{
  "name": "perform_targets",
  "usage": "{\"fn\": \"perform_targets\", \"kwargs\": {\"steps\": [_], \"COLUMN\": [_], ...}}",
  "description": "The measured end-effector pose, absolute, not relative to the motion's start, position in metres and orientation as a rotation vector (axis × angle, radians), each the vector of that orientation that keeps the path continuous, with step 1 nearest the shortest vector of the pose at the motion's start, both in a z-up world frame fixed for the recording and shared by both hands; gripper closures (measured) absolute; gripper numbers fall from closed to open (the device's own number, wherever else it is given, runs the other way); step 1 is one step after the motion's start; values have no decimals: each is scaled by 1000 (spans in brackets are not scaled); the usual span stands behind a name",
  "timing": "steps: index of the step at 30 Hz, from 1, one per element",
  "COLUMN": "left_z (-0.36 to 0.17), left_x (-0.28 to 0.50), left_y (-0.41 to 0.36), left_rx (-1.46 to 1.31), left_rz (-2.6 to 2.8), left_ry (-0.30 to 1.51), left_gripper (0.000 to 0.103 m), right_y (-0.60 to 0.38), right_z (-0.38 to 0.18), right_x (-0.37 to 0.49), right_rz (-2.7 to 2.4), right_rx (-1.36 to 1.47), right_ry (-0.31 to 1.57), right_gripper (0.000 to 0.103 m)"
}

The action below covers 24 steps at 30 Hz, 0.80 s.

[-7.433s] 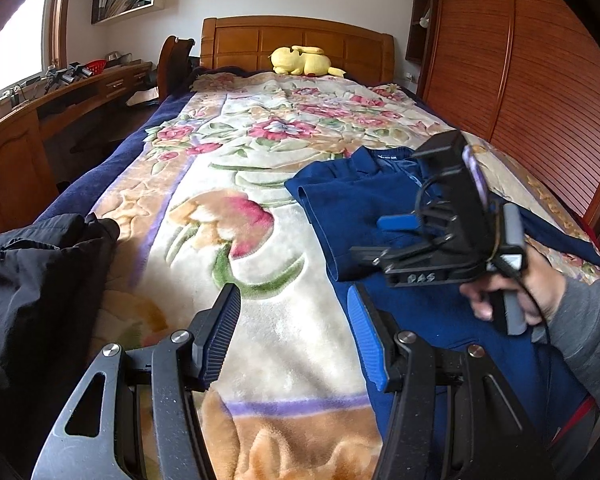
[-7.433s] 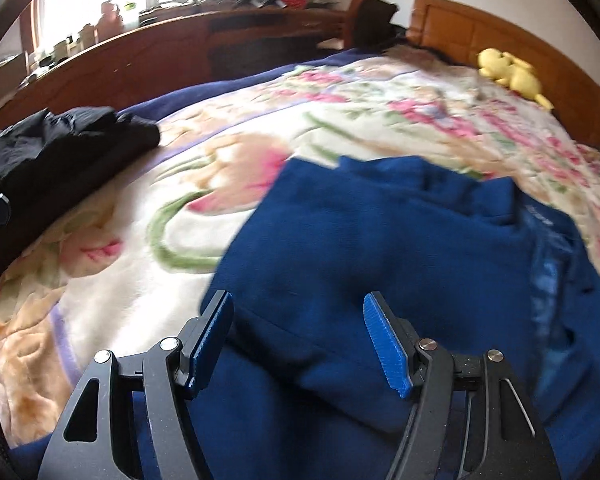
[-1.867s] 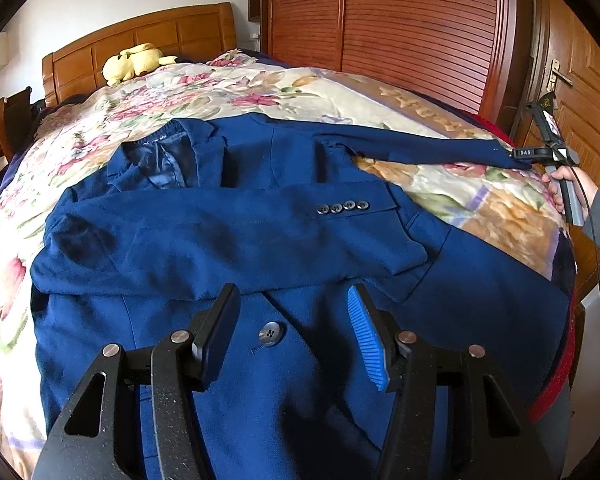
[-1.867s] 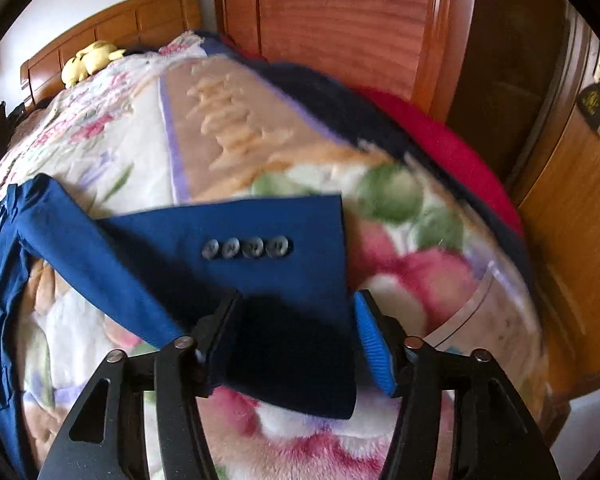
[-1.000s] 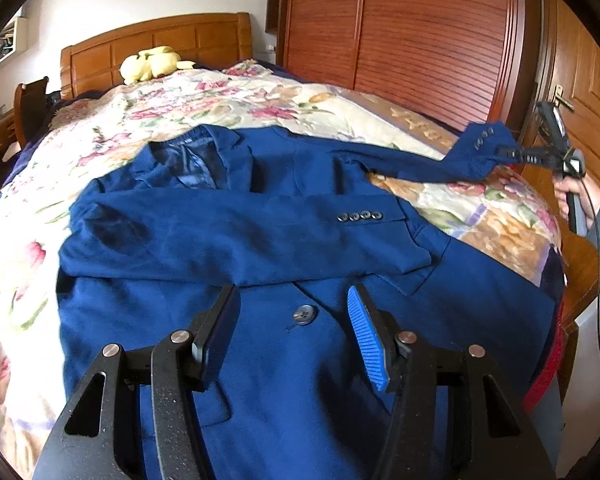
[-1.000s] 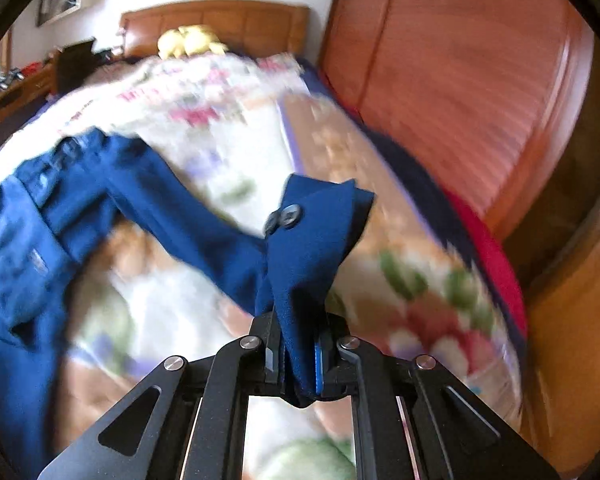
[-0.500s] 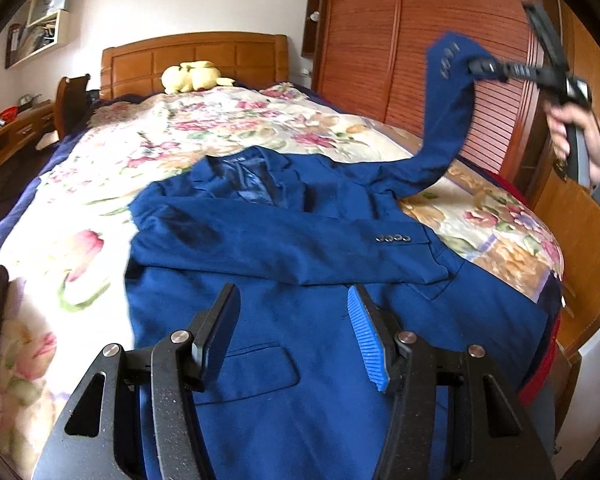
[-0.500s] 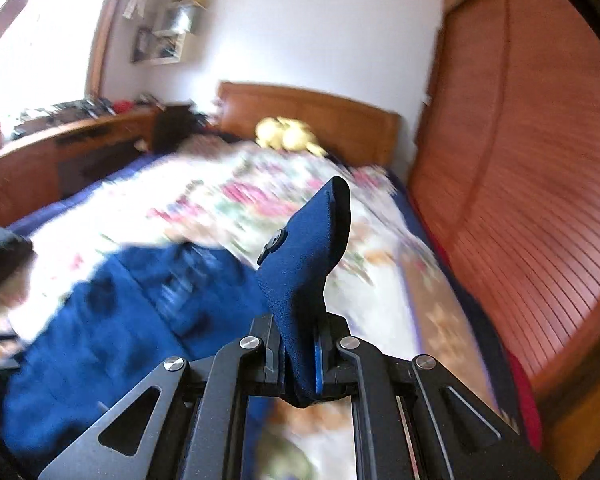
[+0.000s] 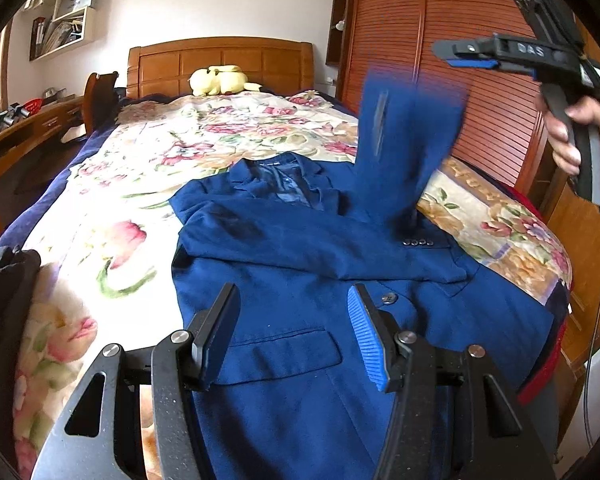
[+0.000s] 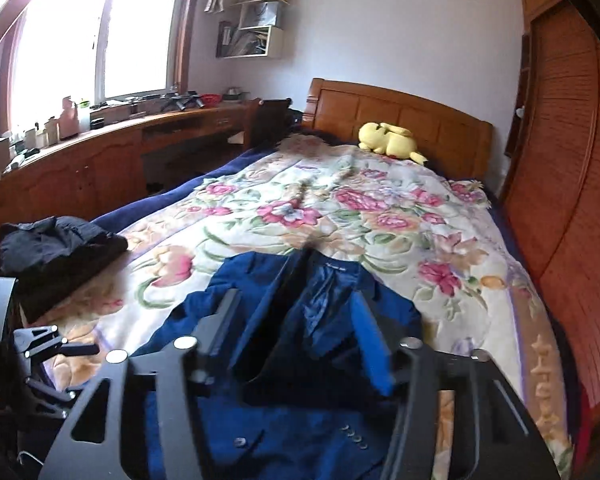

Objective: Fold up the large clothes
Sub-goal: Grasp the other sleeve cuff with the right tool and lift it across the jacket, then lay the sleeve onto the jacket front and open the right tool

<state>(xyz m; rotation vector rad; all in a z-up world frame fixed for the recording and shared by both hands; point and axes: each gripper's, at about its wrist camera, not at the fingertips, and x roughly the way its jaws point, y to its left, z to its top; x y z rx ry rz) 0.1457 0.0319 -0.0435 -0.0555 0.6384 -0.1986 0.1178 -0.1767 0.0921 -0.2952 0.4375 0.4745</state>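
The blue jacket (image 9: 300, 280) lies flat on the flowered bed (image 9: 120, 200), collar far, hem near, so its long axis runs away from both cameras. The right gripper (image 9: 466, 55) is high at the right side; its jaws have just been opening and now stand spread, with nothing between them, and the released sleeve (image 9: 404, 140) hangs blurred in the air below it, over the jacket's chest. The left gripper (image 9: 294, 336) hovers with spread, empty jaws over the near hem, so it is the nearer one.

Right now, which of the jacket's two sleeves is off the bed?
The far sleeve, blurred in mid-air below the right gripper, whose jaws have just opened, with nothing between them. The other sleeve lies flat across the jacket's chest, cuff buttons showing.
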Motion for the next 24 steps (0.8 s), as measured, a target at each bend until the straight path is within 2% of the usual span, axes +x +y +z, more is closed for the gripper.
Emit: {"fn": "perform_targets", "kwargs": {"steps": [9,17,24], "left_z": [-59,-74,-90], "left_x": [158,176,198], "left_y": [25,10,0], "left_rx": [-54,-36,-7], "left_rz": [-204,-217,-213], "left_ry": [678,725,775], "left_gripper": [46,46,46], "right_y": [-191,-217,-217], "right_z": [68,-5,-62], "right_x": [130,172,202], "right_rz": [448,399,362], "right_rx": [-318,-264,-220], "right_ry": [540,720,803], "right_gripper": [37,37,37]}}
